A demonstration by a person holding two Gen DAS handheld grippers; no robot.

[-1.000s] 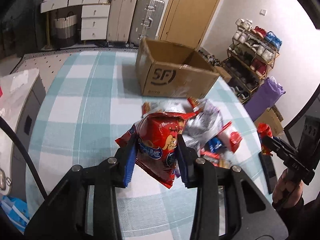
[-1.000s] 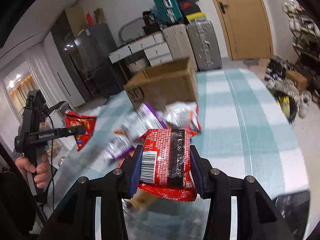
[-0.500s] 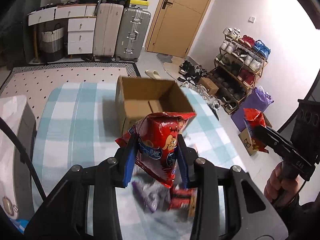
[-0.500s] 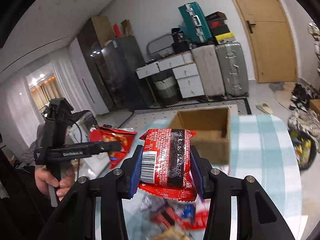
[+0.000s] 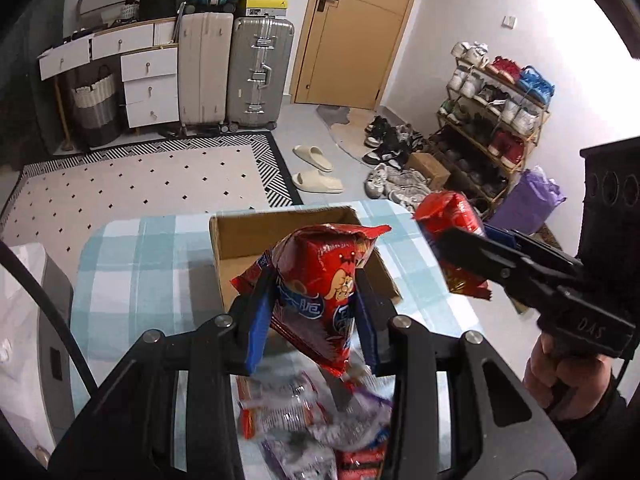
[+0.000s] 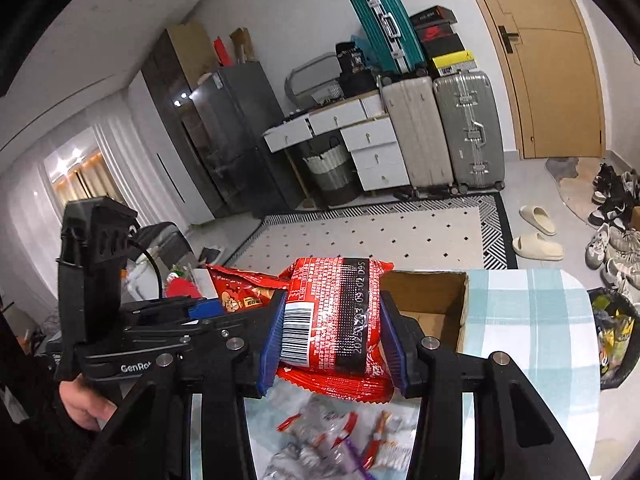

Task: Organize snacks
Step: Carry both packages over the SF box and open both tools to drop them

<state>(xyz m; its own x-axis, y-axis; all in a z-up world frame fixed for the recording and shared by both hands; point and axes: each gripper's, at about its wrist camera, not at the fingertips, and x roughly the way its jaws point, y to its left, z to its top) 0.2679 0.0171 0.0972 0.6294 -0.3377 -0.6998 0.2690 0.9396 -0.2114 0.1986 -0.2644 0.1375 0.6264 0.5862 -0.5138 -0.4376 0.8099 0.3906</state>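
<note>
In the left wrist view, the cardboard box [image 5: 240,240] stood mid-frame on the table [image 5: 132,264], loose snack packets [image 5: 304,420] heaped below it, suitcases [image 5: 236,68] upper left

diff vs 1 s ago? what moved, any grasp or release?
Both grippers rose off the snack pile toward the cardboard box, now close below them. No grasp or release: the left gripper stays shut on its red cartoon snack bag, the right gripper on its red barcode packet. The loose snacks stay on the checked tablecloth.
</note>
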